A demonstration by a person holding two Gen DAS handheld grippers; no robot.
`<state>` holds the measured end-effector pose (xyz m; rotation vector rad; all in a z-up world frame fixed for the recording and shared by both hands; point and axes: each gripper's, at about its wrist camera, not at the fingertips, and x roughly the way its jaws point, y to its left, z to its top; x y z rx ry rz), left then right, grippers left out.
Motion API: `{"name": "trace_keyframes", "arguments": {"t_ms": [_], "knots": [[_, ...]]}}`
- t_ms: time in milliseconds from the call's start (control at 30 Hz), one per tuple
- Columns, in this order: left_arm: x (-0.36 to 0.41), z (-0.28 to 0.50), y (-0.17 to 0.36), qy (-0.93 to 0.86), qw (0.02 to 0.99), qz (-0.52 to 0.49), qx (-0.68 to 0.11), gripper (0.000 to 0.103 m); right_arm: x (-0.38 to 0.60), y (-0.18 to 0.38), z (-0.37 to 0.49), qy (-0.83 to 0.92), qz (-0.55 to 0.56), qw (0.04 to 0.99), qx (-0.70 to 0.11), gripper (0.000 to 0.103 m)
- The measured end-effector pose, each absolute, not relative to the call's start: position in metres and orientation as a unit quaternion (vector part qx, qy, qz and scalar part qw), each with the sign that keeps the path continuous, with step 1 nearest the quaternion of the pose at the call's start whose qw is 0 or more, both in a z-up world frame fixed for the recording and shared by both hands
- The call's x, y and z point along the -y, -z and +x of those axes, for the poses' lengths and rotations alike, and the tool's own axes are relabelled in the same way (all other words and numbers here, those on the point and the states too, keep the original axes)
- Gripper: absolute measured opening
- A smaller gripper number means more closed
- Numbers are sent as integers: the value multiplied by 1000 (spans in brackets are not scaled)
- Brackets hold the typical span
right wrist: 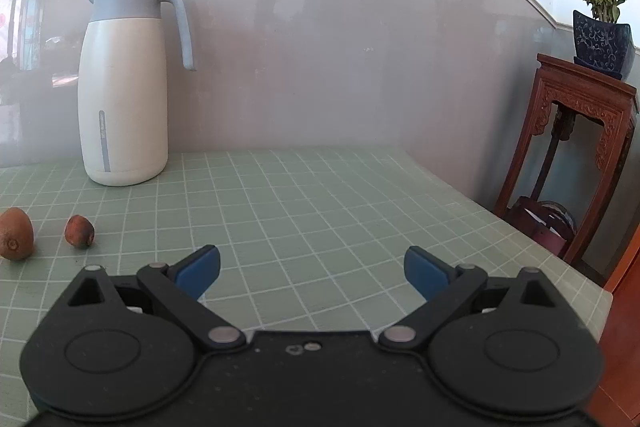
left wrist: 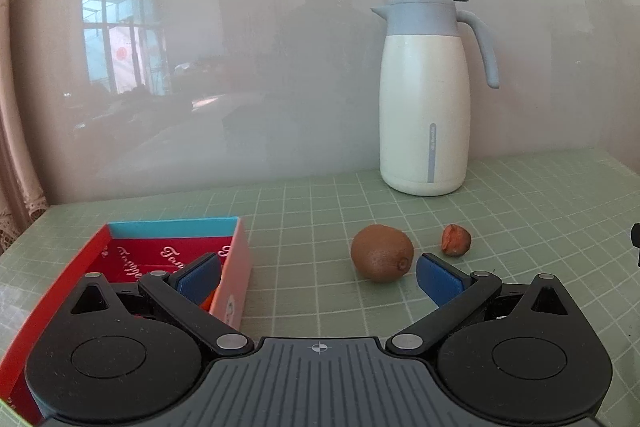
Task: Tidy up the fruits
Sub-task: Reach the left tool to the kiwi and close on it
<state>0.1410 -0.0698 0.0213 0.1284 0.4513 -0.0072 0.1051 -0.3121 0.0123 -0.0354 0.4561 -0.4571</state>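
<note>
Kiwi, brown and fuzzy, lies on the green gridded tabletop, long axis crosswise, stem end toward the camera, beside a small reddish-brown fruit and right of the red cardboard box. Left tongs and right tongs are spread, holding nothing.

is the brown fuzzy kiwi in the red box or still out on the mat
Out. The brown fuzzy kiwi lies on the green grid mat, right of the red box.

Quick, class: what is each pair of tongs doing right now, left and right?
Left tongs: open, holding nothing, beside the kiwi.
Right tongs: open, holding nothing, over the green mat.
</note>
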Motion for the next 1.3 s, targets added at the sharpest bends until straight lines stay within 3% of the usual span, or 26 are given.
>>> {"name": "trace_keyframes", "arguments": {"t_ms": [800,933,1300], "knots": [[120,231,25,11,957,68,-281,102,325,-15,106,211,-7,952,-223,99],[120,242,32,15,951,61,-301,85,327,-15,107,209,-3,952,-225,99],[122,245,37,2,949,67,-309,85,327,-15,108,204,-2,952,-227,99]]}}
